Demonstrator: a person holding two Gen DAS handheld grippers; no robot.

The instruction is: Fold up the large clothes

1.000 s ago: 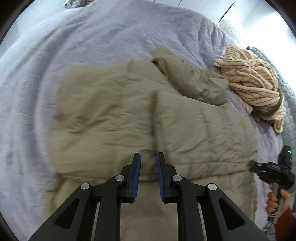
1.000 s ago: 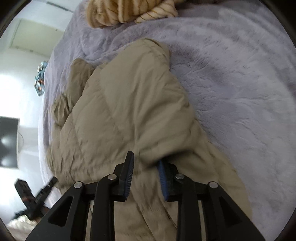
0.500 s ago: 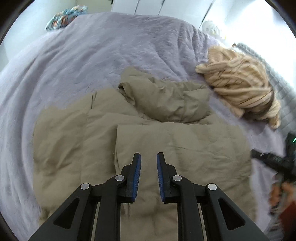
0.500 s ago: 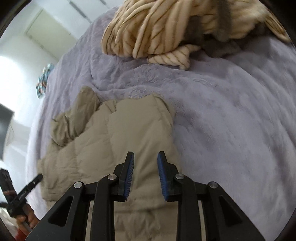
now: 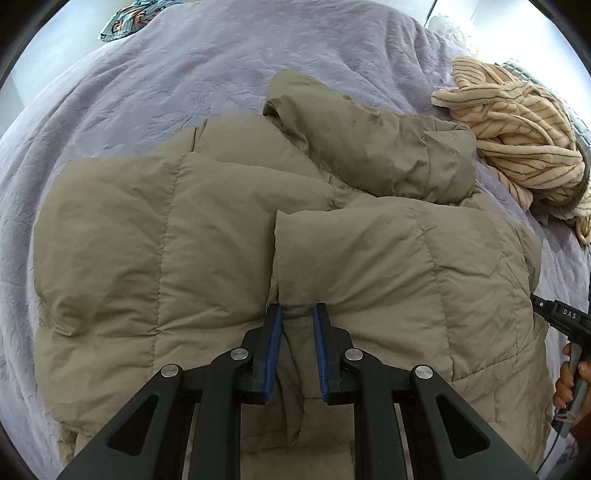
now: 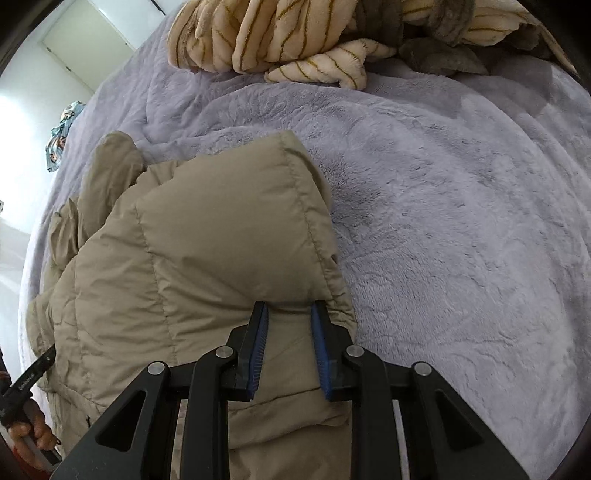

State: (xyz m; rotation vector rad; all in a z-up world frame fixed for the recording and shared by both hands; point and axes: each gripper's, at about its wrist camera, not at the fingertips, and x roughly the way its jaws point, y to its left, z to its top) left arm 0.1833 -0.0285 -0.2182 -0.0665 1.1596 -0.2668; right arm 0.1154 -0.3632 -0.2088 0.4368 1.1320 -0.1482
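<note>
We count one tan puffer jacket point(image 5: 229, 236), spread across the middle of one lavender bed cover point(image 5: 110, 96). We count one cream striped fleece garment point(image 5: 517, 122), heaped at two o'clock in the left wrist view. We count one patterned blue cloth point(image 5: 129, 18) at eleven o'clock, near the far edge. We count two hand-held grippers: the left hand-held gripper point(image 5: 297, 314) and the right hand-held gripper point(image 6: 288, 310), each with two blue-padded fingers point(image 5: 274, 350).

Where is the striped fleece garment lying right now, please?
The striped fleece garment lies bunched on the lilac blanket, upper right in the left wrist view, beside the tan puffer jacket.
</note>
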